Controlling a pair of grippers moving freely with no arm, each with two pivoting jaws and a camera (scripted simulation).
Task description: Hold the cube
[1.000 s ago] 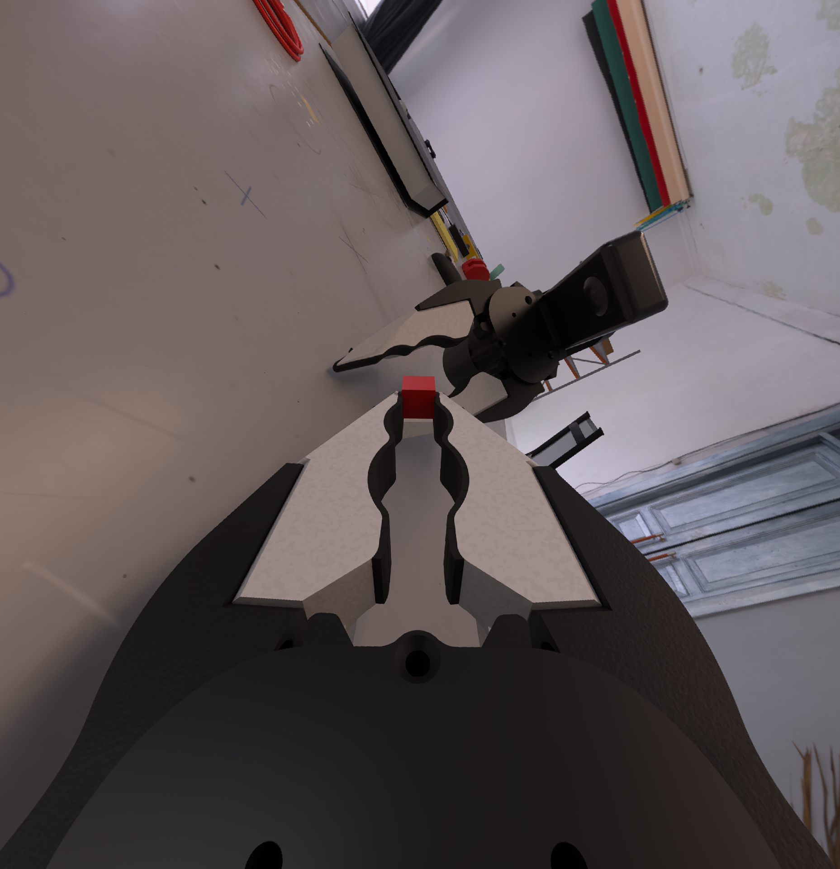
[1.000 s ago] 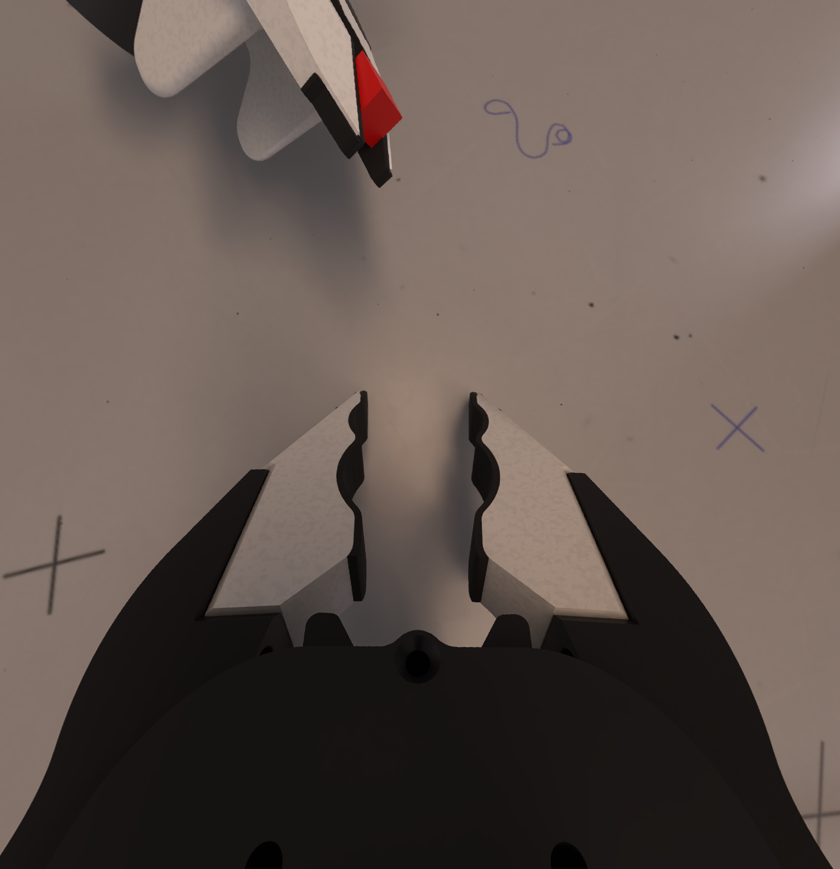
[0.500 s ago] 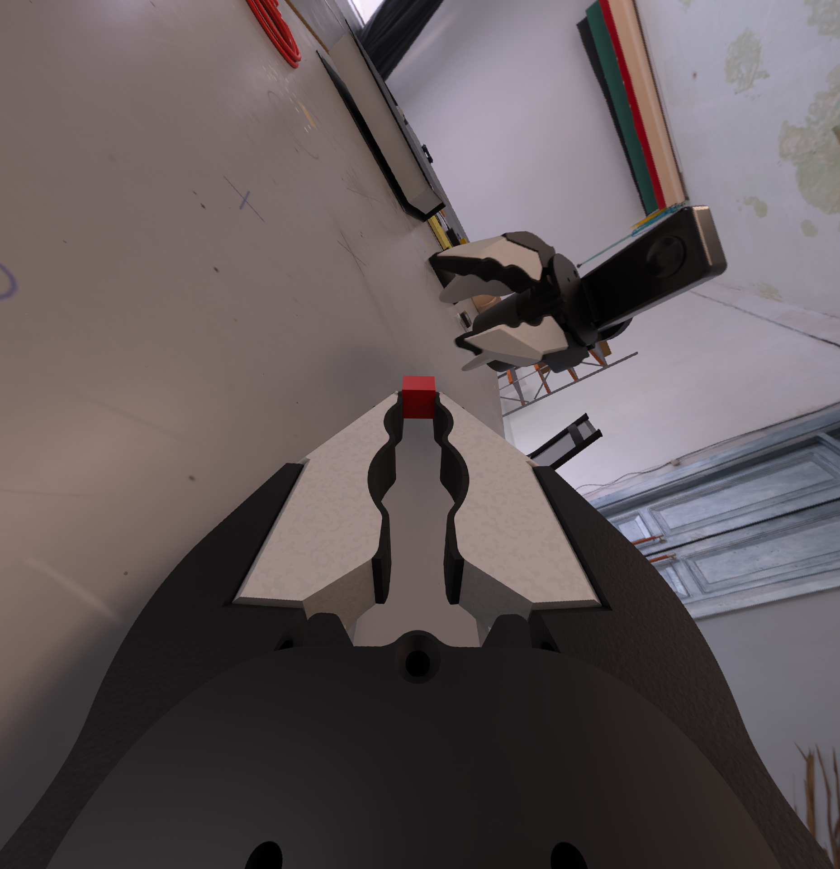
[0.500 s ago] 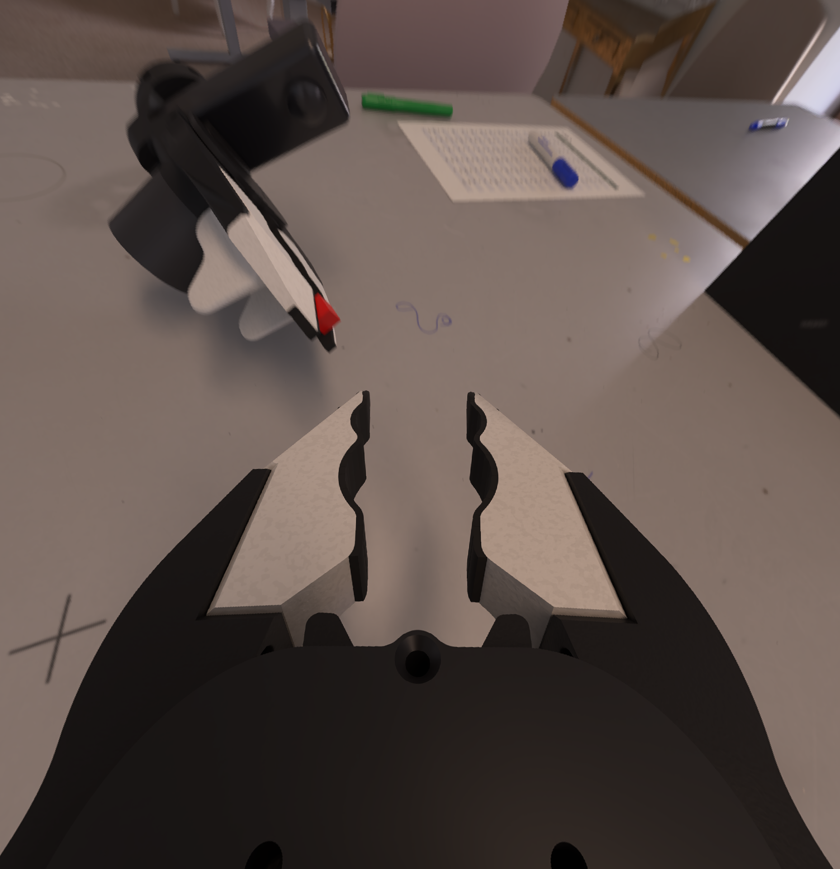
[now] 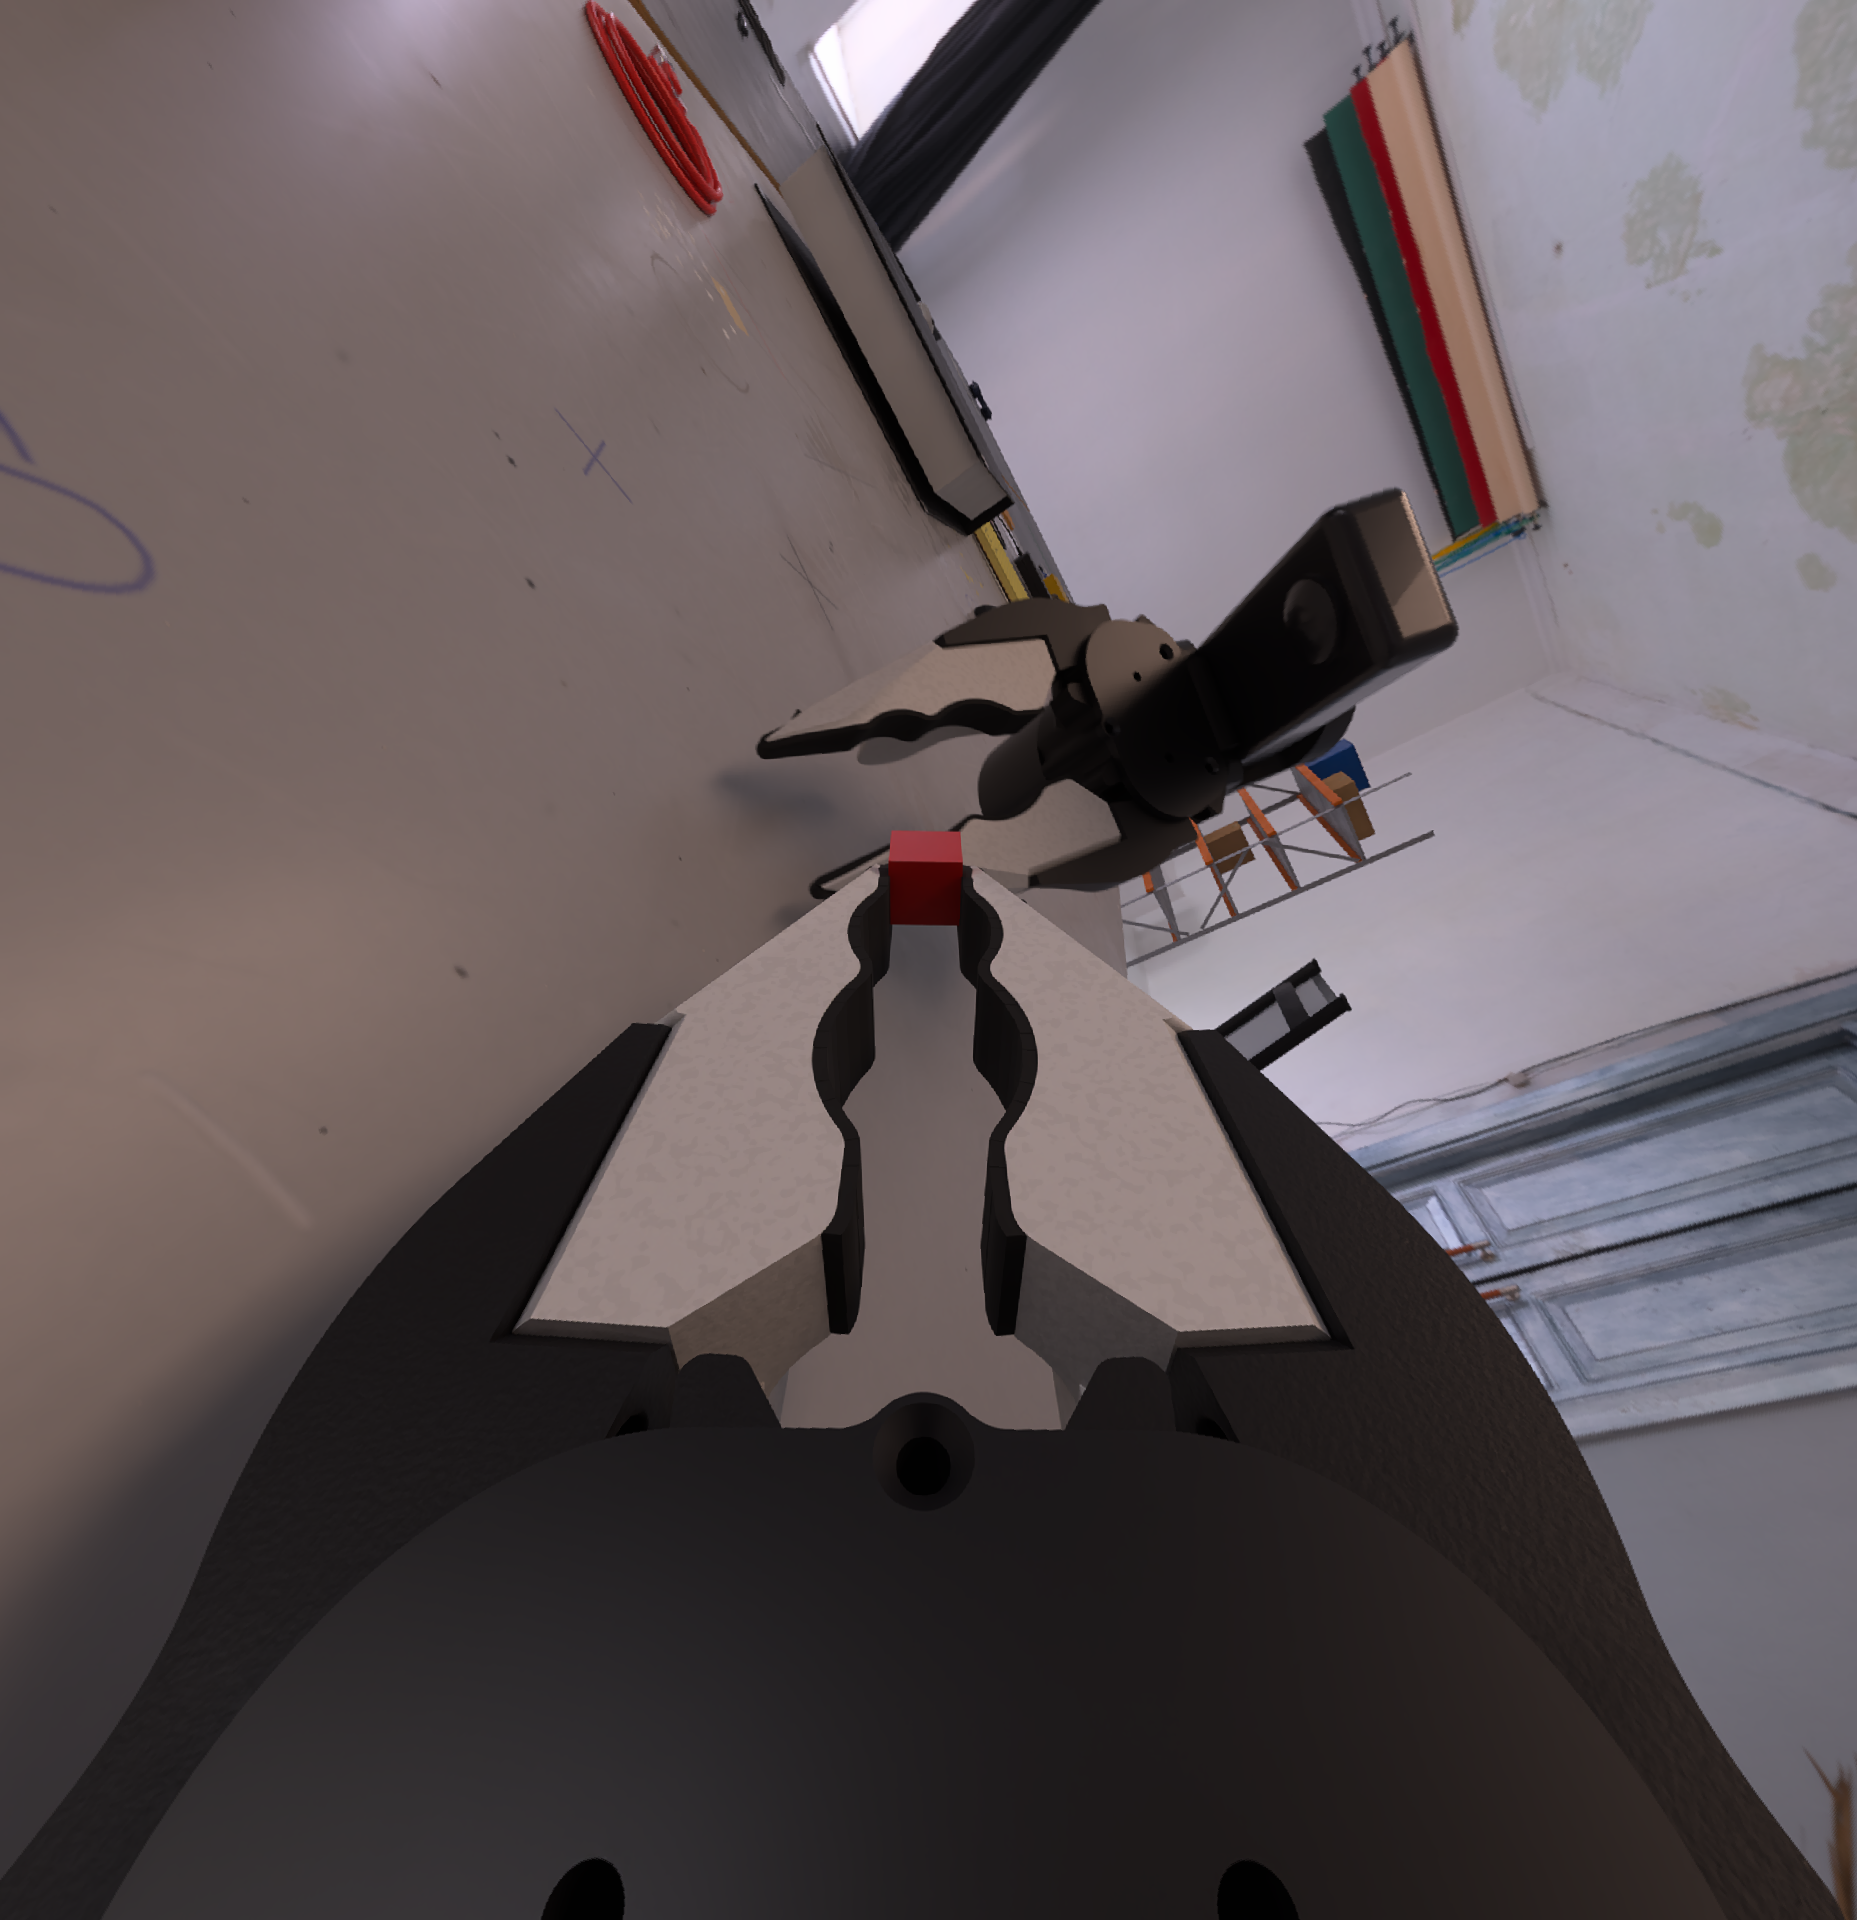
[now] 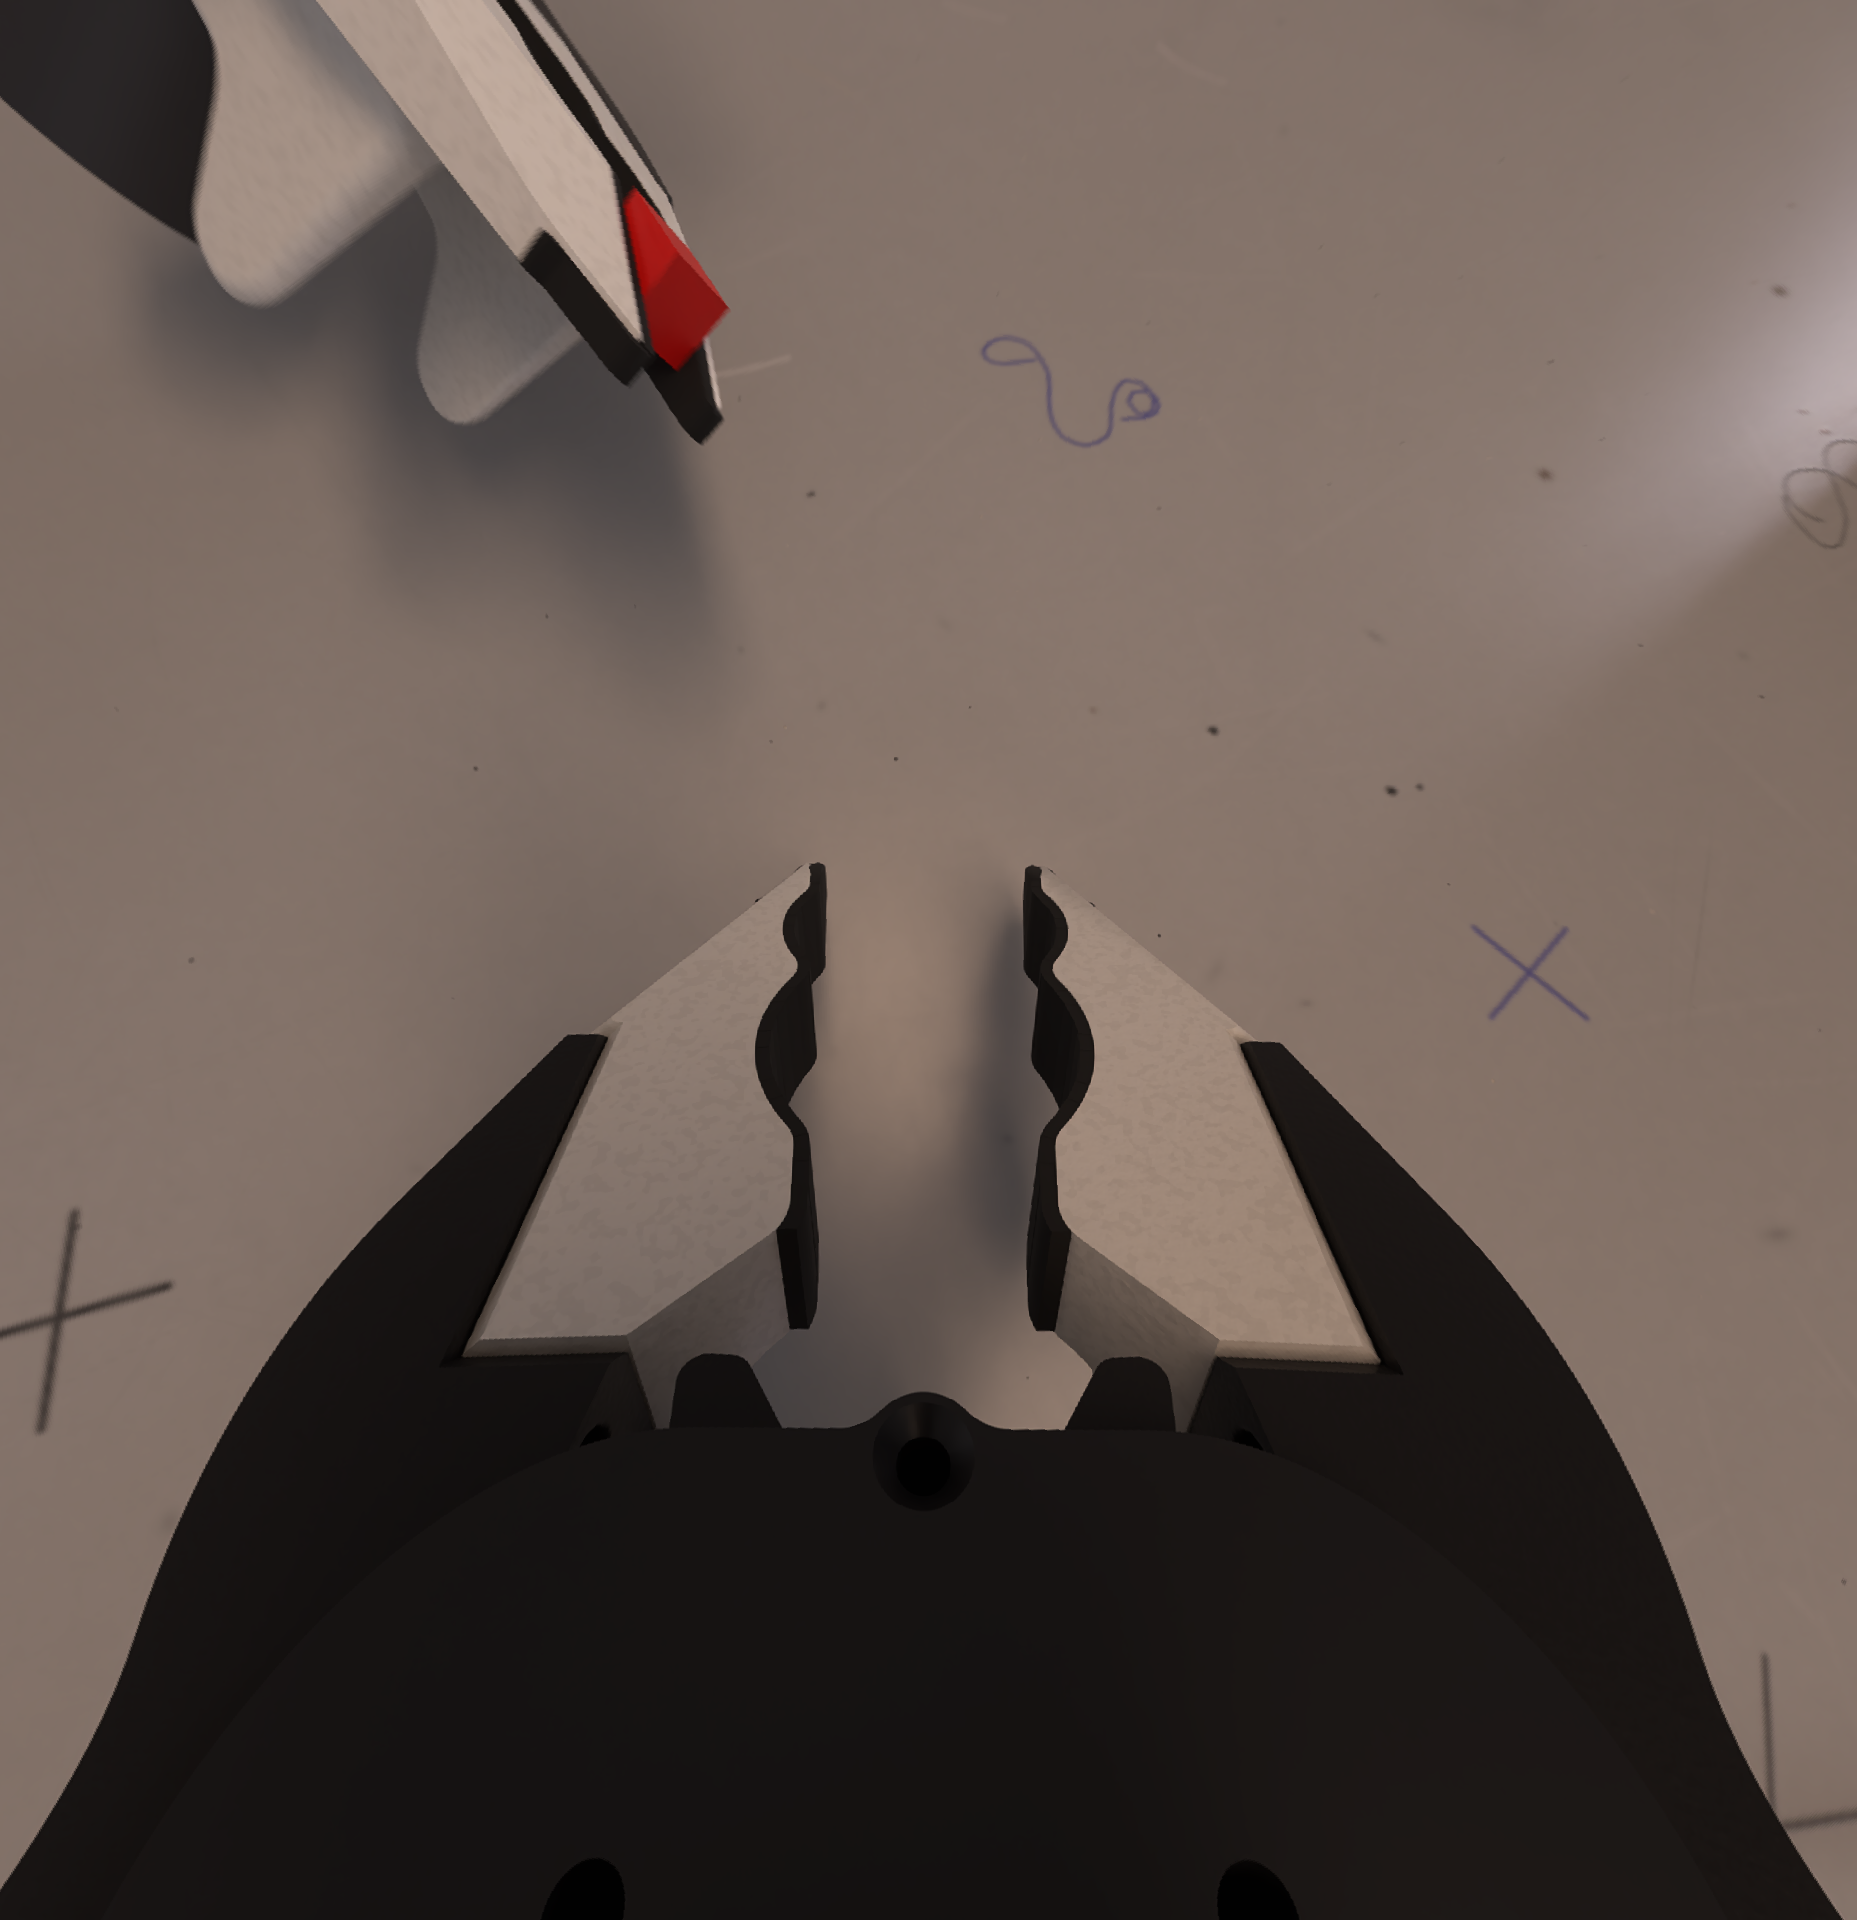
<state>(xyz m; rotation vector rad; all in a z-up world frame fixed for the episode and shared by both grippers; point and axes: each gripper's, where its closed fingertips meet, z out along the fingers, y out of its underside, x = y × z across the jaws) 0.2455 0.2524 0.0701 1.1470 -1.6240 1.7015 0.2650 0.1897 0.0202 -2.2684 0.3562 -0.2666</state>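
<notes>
The left gripper (image 5: 925, 883) pinches the red cube (image 5: 925, 878) between its fingertips, apparently clear of the table (image 6: 1319, 623). The right gripper (image 6: 924, 883) hangs nearby, jaws apart and empty.

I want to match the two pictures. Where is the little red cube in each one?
Left wrist view: the red cube sits just above the middle, pinched at the tips of the left gripper.
Right wrist view: the cube is at the upper left, in that same gripper's tips, above the table.
Shared landmark: the blue scribble on the table, at the left edge in the left wrist view.
</notes>
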